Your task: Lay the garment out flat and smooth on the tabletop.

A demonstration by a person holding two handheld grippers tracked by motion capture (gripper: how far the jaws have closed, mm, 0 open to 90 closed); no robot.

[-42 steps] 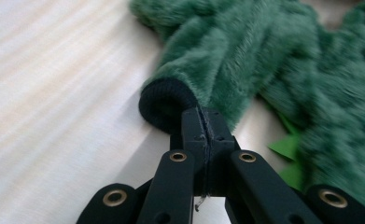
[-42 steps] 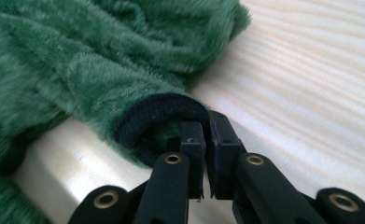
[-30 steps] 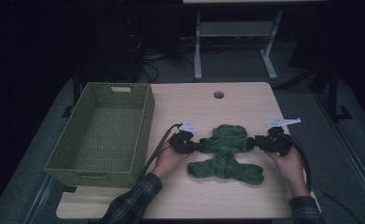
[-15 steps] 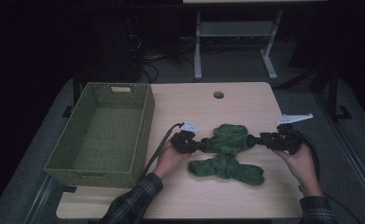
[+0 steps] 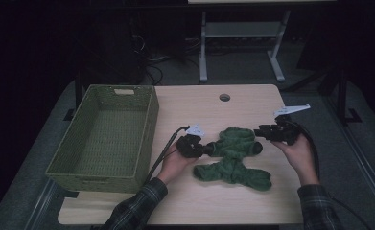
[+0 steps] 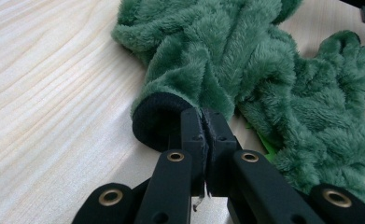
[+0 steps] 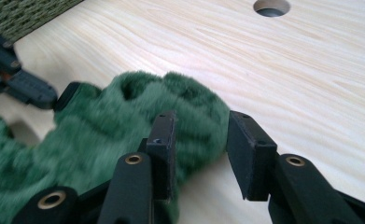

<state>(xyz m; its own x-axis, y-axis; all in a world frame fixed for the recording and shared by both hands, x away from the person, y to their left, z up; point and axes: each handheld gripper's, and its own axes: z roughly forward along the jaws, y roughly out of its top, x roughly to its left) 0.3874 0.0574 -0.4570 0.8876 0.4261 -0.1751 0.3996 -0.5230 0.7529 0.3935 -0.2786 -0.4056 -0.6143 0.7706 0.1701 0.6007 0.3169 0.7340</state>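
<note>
Green plush garment (image 5: 234, 155) crumpled on counter (image 5: 209, 108), between both grippers. Left hand-held gripper (image 5: 208, 149) clenched on its black-lined cuff (image 6: 157, 120), left end. Right hand-held gripper (image 5: 261, 132) released, jaws apart at right edge. Woven basket (image 5: 104, 135) far left.

We found the table (image 5: 252, 100) bare and passable beyond the green plush garment (image 5: 233, 158). The woven basket (image 5: 106, 136) blocked its left side, near our left gripper (image 5: 209, 149).
</note>
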